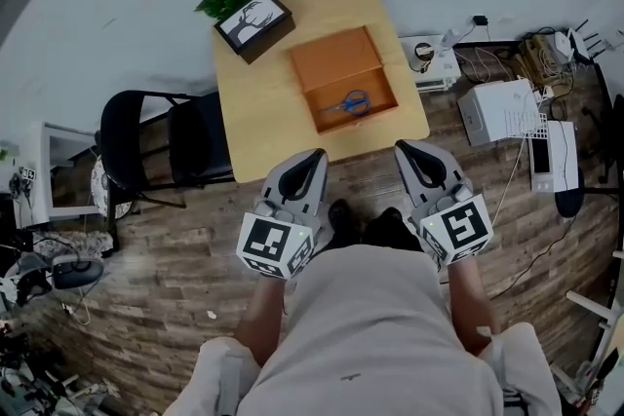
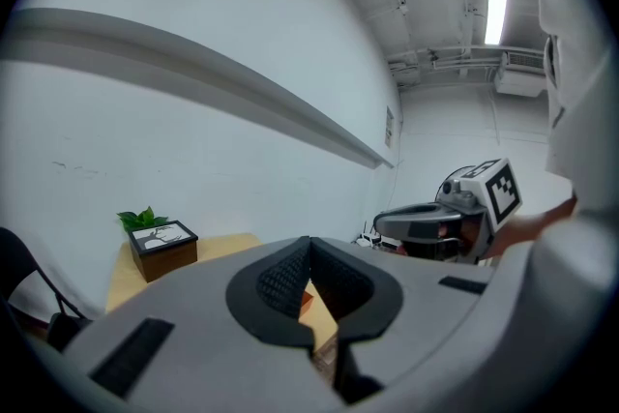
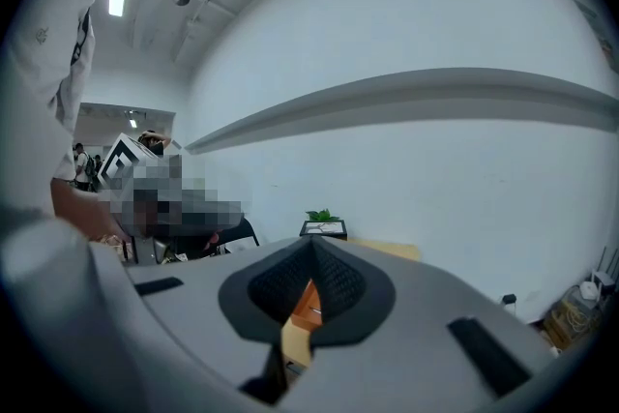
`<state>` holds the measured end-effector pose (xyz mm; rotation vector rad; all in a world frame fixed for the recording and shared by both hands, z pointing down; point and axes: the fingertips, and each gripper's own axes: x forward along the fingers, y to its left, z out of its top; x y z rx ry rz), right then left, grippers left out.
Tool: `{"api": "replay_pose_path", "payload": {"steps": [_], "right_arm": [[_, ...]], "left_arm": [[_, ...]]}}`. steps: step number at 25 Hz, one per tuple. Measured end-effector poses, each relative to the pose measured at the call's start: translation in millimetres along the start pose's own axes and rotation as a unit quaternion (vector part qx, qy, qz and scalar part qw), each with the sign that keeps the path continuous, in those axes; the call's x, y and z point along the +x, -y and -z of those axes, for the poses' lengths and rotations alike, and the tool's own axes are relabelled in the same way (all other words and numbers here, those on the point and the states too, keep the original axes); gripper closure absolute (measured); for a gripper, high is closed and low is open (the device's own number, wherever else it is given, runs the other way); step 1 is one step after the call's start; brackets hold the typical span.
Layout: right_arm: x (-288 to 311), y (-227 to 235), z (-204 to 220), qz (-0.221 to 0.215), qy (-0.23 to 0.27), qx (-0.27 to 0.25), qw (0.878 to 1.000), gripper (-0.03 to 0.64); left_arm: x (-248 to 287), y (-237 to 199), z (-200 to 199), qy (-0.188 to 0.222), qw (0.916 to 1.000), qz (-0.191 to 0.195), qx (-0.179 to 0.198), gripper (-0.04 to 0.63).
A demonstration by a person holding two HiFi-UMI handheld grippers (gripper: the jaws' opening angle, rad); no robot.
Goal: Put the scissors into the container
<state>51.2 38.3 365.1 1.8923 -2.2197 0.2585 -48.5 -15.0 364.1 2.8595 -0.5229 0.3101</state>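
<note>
Blue-handled scissors (image 1: 348, 102) lie inside an open orange wooden container (image 1: 390, 94) on a small light wooden table (image 1: 263, 112). Its lid (image 1: 334, 59) lies flat behind it. My left gripper (image 1: 314, 154) and right gripper (image 1: 405, 147) hover over the floor at the table's near edge, close to my body. Both are shut with nothing held. In the left gripper view the jaws (image 2: 309, 242) meet at the tips. The right gripper view shows its jaws (image 3: 311, 242) closed too, with a sliver of the orange container (image 3: 308, 301) in the gap below.
A dark box with a framed picture and a green plant (image 1: 253, 22) stands on the table's far left corner. A black chair (image 1: 161, 146) is left of the table. White devices (image 1: 499, 109), a power strip (image 1: 429, 58) and cables lie on the floor to the right.
</note>
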Motion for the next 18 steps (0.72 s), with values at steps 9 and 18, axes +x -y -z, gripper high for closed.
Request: {"api": "replay_pose_path", "payload": {"steps": [9, 18], "right_arm": [[0.4, -3.2, -0.8, -0.002, 0.002, -0.005, 1.000, 0.619], [2.8, -7.4, 3.5, 0.001, -0.001, -0.006, 1.000, 0.620]], "left_arm": [[-1.3, 1.9, 0.7, -0.002, 1.0000, 0.005, 0.003, 0.589], [-5.0, -2.3, 6.2, -0.007, 1.0000, 0.005, 0.003, 0.589]]}}
